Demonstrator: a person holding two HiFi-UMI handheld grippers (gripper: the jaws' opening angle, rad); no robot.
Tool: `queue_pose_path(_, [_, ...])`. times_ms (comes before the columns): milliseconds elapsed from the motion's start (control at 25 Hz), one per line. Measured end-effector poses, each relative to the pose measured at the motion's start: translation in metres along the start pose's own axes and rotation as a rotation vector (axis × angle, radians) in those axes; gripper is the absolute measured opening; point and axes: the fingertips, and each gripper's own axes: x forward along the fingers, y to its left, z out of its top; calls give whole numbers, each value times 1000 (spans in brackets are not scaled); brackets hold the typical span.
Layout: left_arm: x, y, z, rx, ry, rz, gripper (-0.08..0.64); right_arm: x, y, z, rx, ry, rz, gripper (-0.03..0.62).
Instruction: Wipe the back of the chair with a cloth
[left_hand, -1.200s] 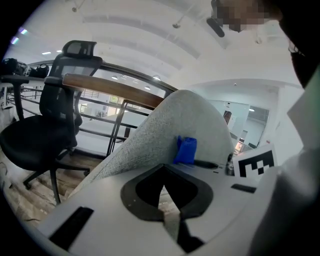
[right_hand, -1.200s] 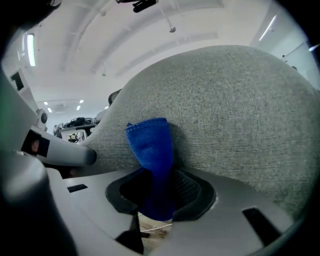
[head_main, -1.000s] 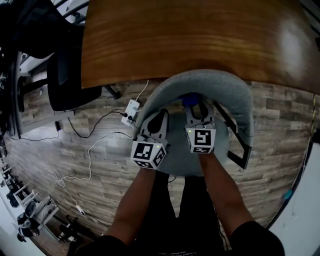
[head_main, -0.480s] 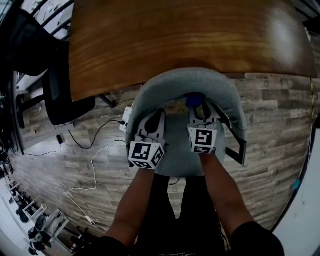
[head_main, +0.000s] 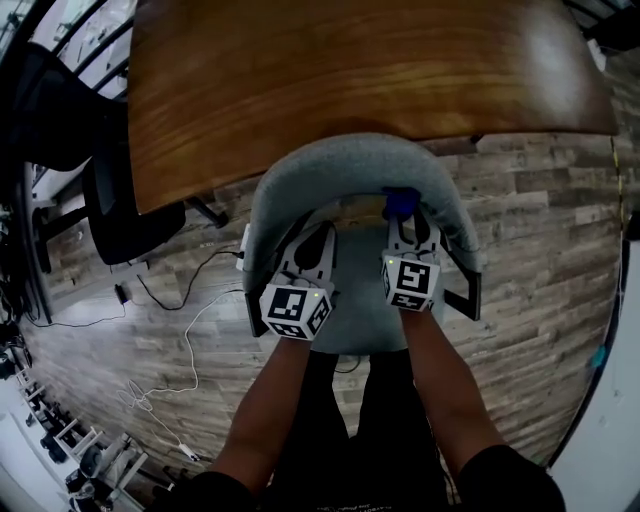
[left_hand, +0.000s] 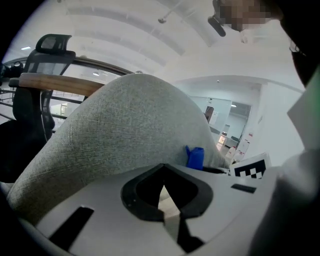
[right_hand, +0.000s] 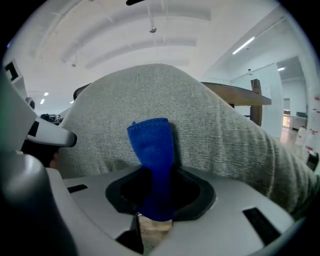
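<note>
Blue cloth strip (right_hand: 151, 160) pinched by right gripper (right_hand: 152, 220), likely mid-wipe on grey fabric chair back (right_hand: 215, 135); left gripper (left_hand: 163, 197) pressed together, empty; next: sweep sideways

An office: a long brown wooden table (head_main: 370, 70), a black high-backed desk chair (head_main: 120, 215), grey-brown plank flooring (head_main: 530, 230), ceiling strip lights (right_hand: 245, 46).
</note>
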Motion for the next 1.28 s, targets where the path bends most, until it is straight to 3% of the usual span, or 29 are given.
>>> queue_pose_path(560, [-12, -69, 25, 52, 32, -128, 6, -56, -56, -11, 108, 59, -211, 120])
queue_pose_path(880, [-5, -92, 18, 69, 40, -160, 6, -79, -72, -19, 165, 63, -272, 120])
queue_pose_path(1080, [-5, -101, 15, 88, 46, -163, 6, -90, -68, -10, 153, 59, -239, 120])
queue_pose_path(1280, [-19, -106, 32, 81, 25, -148, 6, -108, -36, 34, 46, 19, -106, 120])
